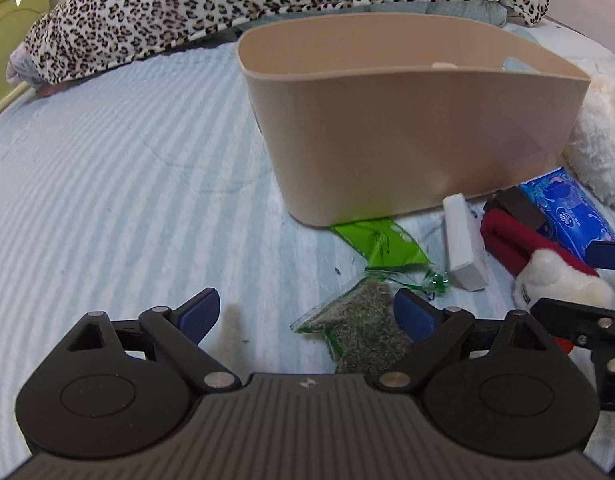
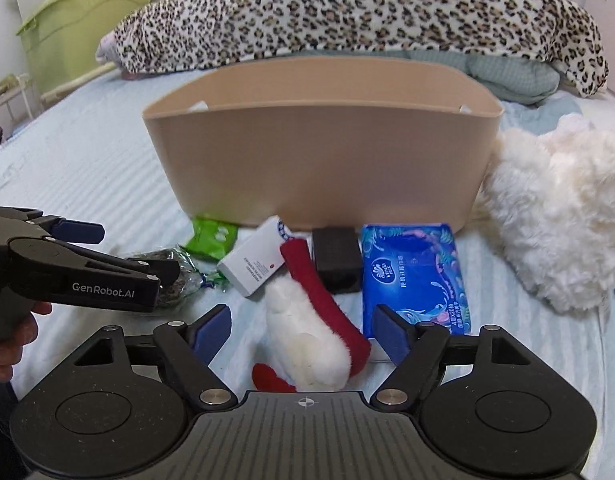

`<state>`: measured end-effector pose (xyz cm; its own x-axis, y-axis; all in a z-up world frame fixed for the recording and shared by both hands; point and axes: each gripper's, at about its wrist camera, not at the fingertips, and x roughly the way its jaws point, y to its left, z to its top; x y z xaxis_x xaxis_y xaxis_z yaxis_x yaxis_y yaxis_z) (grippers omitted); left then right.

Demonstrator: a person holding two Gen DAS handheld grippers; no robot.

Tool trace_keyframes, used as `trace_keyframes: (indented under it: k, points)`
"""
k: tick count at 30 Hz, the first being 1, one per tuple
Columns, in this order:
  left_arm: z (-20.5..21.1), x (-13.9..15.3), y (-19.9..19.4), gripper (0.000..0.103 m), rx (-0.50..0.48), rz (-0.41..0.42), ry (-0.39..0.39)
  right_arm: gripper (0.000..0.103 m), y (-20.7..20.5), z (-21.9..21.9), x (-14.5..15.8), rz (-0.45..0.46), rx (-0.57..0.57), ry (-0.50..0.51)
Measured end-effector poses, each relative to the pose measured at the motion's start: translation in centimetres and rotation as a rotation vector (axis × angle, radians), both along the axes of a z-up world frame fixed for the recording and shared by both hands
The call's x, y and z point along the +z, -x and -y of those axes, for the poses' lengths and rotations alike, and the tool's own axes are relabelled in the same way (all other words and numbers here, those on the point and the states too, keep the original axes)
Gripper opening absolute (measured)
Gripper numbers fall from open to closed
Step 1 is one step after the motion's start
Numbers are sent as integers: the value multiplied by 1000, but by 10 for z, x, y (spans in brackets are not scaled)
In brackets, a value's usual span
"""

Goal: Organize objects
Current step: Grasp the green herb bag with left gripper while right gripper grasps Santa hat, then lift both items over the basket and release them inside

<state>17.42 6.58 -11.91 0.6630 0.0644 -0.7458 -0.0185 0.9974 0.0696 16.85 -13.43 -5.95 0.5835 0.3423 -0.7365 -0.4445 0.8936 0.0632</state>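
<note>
Both claws wide open, holding nothing, before the bin (image 2: 323, 160).

My right claw (image 2: 303, 336) straddles the sock (image 2: 311, 344); the Vinda tissues (image 2: 413, 276) lie just right. My left claw (image 1: 307, 316), marked GenRobot.AI, hovers over the herb bag (image 1: 363, 320).

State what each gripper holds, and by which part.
Nothing held. The left gripper is open over the herb packet; the right gripper is open around the red-and-white plush.

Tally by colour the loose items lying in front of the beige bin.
Green: 2 – herb bag, green packet
White: 1 – white box
Red and white: 1 – plush sock
Black: 1 – black block
Blue: 1 – tissue pack
Total: 6
</note>
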Motion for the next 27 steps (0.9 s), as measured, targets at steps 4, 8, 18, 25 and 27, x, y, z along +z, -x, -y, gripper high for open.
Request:
trace_keyframes:
  k: [4,8,18,25,27]
  points:
    - [0,-3,-1,86,15,-2,66,79,-3,-2,-7,6,2,22]
    - [2,-1,0,74,-16,-3,83,76,-4,-6,-10,23,10,50]
    - [10,12,10,40,-58,-16,110,37,2,-5,-9,44,36,66]
    - [13,19,17,35,-53,3,99,30,10,6,-1,4,27,-14]
    - [12,23,21,34,-53,11,104,30,13,10,3,10,20,-30]
